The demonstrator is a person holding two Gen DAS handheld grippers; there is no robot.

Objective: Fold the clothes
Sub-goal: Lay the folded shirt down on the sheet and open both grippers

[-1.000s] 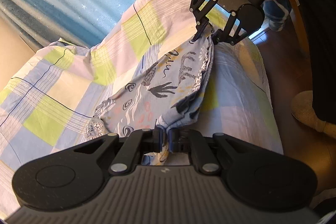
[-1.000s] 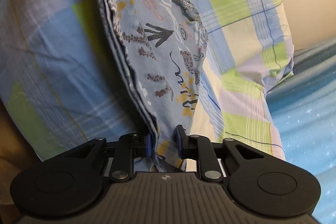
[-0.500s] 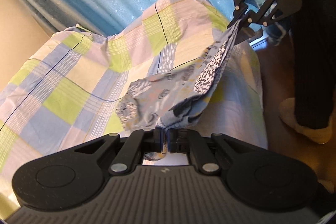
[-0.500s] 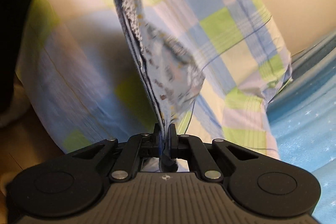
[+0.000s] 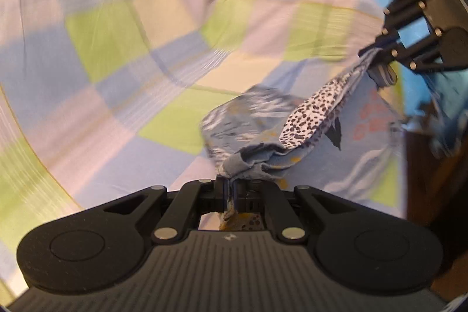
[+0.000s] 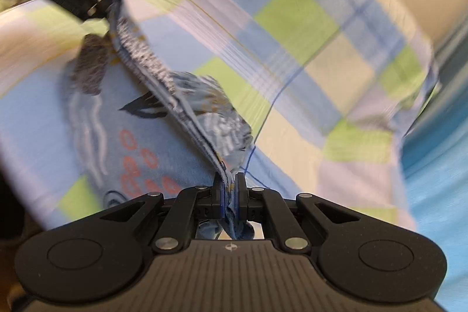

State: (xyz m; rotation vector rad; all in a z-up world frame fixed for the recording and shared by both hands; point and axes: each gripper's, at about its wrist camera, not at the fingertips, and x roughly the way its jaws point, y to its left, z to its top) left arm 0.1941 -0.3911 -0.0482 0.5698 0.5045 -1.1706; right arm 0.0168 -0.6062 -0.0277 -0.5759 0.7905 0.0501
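Garment: patterned blue cloth [image 5: 263, 133], with a black-speckled band and dark and orange motifs, stretched in the air between the two grippers, its top edge taut, the rest bunched and hanging below that line.
Left gripper [image 5: 229, 192]: jaws closed narrow on one end of the cloth; a scrap of fabric pokes out behind the pads.
Right gripper [image 6: 229, 193]: pinching the other end, layered hems gathered between its blue pads [image 6: 221, 199]; seen from the left wrist it sits up and to the right [image 5: 380, 47].
Below the cloth: checked bedspread [image 5: 117, 54] in green, blue and cream squares, blurred.
Beyond the right gripper's right side: bright blue sheet [image 6: 438, 180].
Far right of left gripper: dark wooden floor [image 5: 421, 165].
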